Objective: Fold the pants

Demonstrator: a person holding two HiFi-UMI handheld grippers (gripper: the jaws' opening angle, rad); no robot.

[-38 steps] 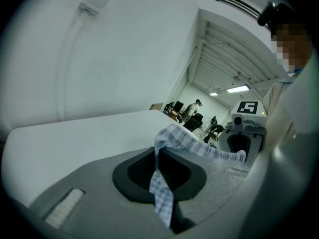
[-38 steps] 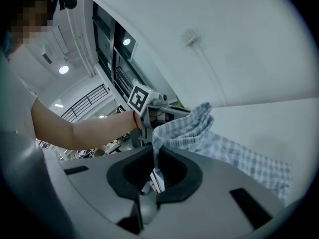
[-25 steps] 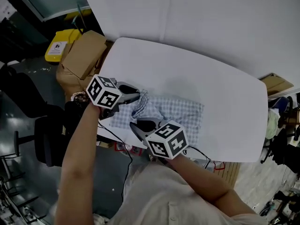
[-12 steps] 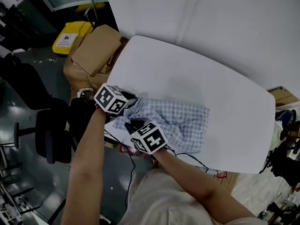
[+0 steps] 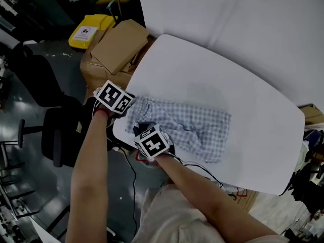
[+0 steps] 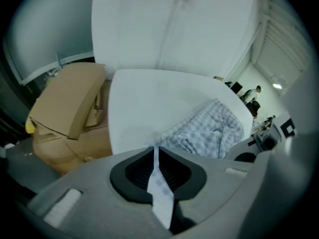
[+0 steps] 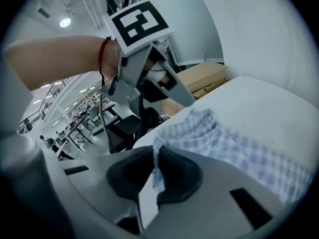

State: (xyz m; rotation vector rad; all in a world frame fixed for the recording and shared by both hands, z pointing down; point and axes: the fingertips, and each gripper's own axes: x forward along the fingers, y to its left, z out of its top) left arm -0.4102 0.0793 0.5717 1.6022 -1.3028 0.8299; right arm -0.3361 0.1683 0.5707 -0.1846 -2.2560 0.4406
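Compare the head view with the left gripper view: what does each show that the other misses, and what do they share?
Only the head view shows the person's left arm, the left gripper from outside with its marker cube, and a black chair. Only the left gripper view shows its jaws head-on, shut on a strip of the checked pants, plus people standing far off. Both show the white table, the pants lying on it, and the cardboard box beside it.
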